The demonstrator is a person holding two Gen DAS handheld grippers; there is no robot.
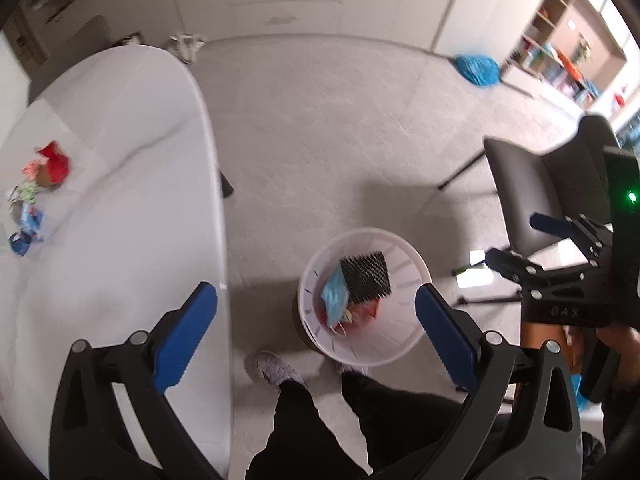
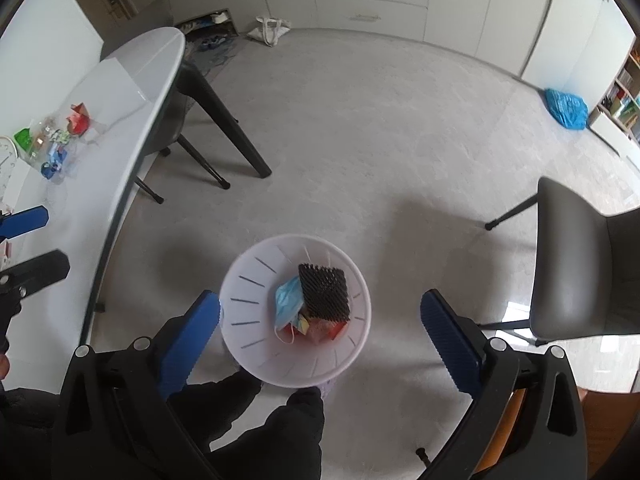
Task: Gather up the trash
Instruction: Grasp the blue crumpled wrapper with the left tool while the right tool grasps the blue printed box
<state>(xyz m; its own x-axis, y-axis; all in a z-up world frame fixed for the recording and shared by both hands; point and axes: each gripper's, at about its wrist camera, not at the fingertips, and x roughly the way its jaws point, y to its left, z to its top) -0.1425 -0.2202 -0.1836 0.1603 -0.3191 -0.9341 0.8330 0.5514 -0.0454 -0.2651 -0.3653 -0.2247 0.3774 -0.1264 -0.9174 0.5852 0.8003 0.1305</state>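
A white waste bin (image 1: 404, 344) (image 2: 248, 320) stands on the floor by the table. It holds a black mesh piece (image 1: 366, 274) (image 2: 324, 292), a blue face mask (image 1: 334, 300) (image 2: 288, 300) and red and coloured scraps. Both grippers hang above it, open and empty: the left gripper (image 1: 316, 332) and the right gripper (image 2: 320, 336). The right gripper also shows in the left wrist view (image 1: 516, 244). On the white table (image 1: 120, 200) (image 2: 100, 160) lie a red crumpled wrapper (image 1: 52, 164) (image 2: 78, 120) and several blue, green and clear scraps (image 1: 26, 220) (image 2: 48, 148).
A grey chair (image 1: 528, 196) (image 2: 580, 264) stands right of the bin. The person's legs and a shoe (image 1: 276, 368) are near the bin. A blue bag (image 1: 478, 68) (image 2: 566, 108) lies on the far floor by shelves. A second chair (image 2: 168, 136) is tucked under the table.
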